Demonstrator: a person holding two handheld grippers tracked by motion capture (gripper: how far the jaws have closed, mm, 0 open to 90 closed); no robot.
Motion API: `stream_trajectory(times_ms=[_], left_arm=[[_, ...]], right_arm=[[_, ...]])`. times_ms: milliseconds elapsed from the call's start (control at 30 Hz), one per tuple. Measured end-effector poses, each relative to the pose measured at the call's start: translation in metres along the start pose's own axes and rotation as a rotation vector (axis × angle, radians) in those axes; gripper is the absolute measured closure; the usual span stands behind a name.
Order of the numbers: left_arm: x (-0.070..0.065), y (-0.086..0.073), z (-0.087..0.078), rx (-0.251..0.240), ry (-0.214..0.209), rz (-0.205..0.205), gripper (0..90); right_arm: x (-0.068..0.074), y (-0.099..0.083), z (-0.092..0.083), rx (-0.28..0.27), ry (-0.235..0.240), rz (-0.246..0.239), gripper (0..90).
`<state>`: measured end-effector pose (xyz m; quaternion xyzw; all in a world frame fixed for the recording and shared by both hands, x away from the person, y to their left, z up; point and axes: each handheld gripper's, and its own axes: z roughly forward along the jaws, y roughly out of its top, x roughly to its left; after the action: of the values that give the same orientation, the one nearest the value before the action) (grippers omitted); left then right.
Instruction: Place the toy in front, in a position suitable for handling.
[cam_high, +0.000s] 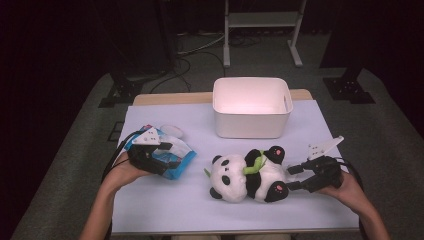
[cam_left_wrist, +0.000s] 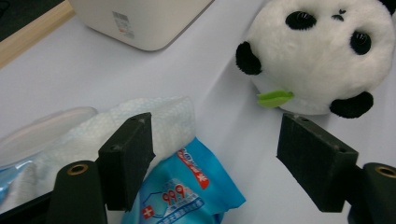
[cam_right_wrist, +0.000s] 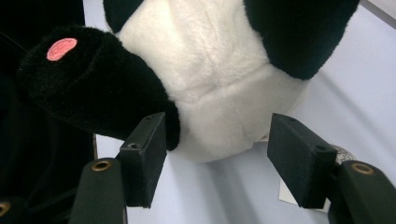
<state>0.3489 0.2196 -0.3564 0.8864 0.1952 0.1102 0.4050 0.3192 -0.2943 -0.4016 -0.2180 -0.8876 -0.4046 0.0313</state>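
A blue wet-wipe packet (cam_high: 182, 159) lies at the left of the lavender-covered table (cam_high: 200, 205). My left gripper (cam_high: 172, 156) hovers over it with its jaws apart. In the left gripper view the packet's corner (cam_left_wrist: 187, 191) sits low between the jaws of that gripper (cam_left_wrist: 215, 135), and a white wipe (cam_left_wrist: 163, 112) sticks out by the left jaw without being pinched. A plush panda (cam_high: 250, 177) lies on its back in the middle. My right gripper (cam_high: 293, 178) is open at its rear end. The panda's white bottom (cam_right_wrist: 210, 70) lies just beyond that gripper (cam_right_wrist: 217, 128).
A white plastic bin (cam_high: 251, 125) stands open behind the panda at the table's far side. A pale oval lid (cam_high: 171, 131) rests behind the packet. Cables and a metal stand's legs (cam_high: 260, 45) are on the floor beyond the table.
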Motion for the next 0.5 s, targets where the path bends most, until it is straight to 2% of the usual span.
stream_trajectory(times_ms=[33, 100, 400, 500], left_arm=[[0.003, 0.001, -0.001, 0.006, 0.0, 0.012, 32.2], [0.008, 0.003, -0.001, 0.027, -0.007, 0.012, 33.3], [0.026, 0.003, 0.009, 0.06, -0.02, 0.019, 40.7], [0.03, 0.003, 0.012, 0.072, -0.025, 0.003, 39.2]], right_arm=[[0.0, 0.0, 0.0, 0.0, 0.001, 0.0, 36.1], [0.0, 0.0, -0.001, -0.003, 0.004, -0.001, 36.0], [-0.001, -0.001, -0.002, -0.009, 0.01, 0.001, 36.0], [-0.002, -0.001, -0.002, -0.007, 0.012, 0.0, 36.0]])
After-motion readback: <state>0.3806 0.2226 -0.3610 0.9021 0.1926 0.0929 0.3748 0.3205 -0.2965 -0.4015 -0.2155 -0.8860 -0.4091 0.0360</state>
